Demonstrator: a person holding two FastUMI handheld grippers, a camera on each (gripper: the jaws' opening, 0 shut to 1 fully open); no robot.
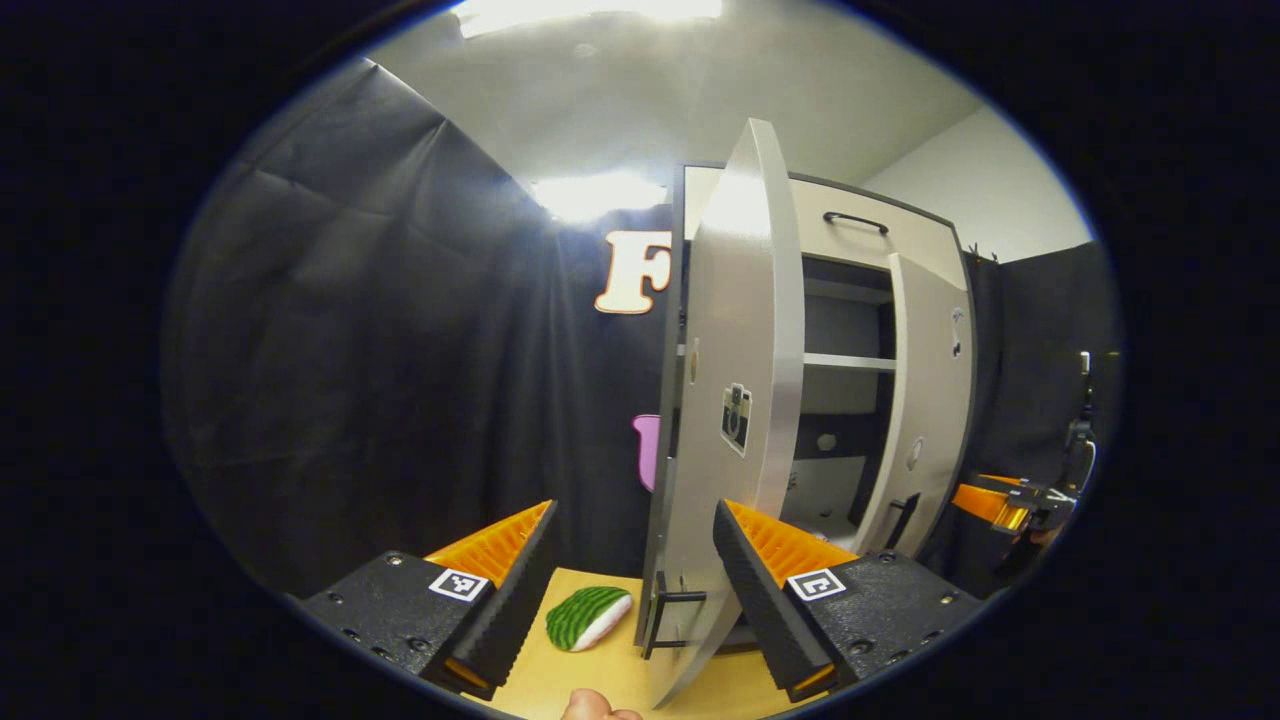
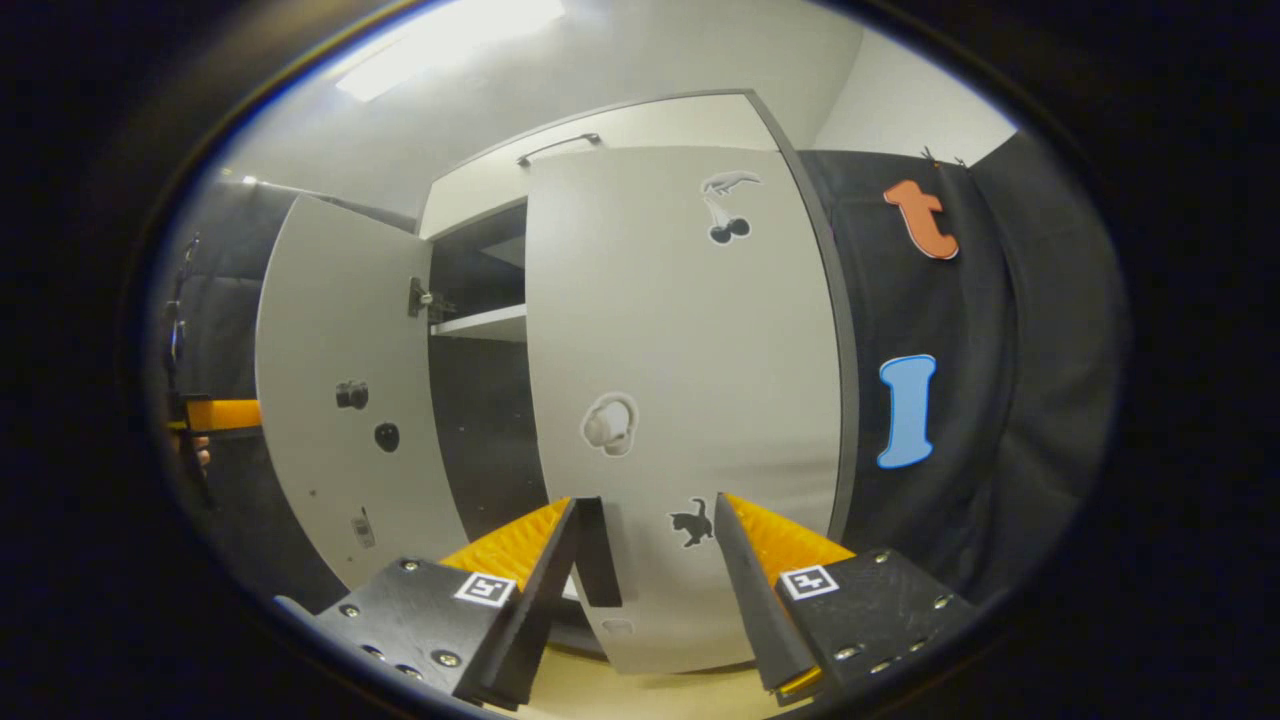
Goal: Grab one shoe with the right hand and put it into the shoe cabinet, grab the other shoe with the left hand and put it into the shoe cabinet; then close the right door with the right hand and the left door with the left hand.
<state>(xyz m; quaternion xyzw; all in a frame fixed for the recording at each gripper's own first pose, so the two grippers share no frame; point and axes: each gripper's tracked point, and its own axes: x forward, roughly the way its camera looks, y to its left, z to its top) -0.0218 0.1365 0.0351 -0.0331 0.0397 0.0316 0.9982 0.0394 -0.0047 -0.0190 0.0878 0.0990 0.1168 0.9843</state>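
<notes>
Behind both spread claws, left claw [image 1: 632, 580] and right claw [image 2: 645, 585], shoe cabinet [image 1: 850, 260] doors are standing ajar; a watermelon toy [image 1: 588, 617] is lying on the desk [image 1: 600, 680].

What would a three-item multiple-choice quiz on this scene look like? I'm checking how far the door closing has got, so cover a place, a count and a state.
1. Where does the green striped object lie?
A. on a shelf inside the cabinet
B. on the wooden surface left of the left door, in the left gripper view
C. between the jaws of the right gripper

2. How many stickers show on the right door's face in the right gripper view?
A. one
B. three
C. six

3. What is the state of the left door?
A. shut flush
B. open
C. taken off

Answers: 1 B, it rests on the wood beside the door's lower edge. 2 B, cherries, a pale round one and a cat. 3 B, it swings out and the shelves show behind it.
</notes>
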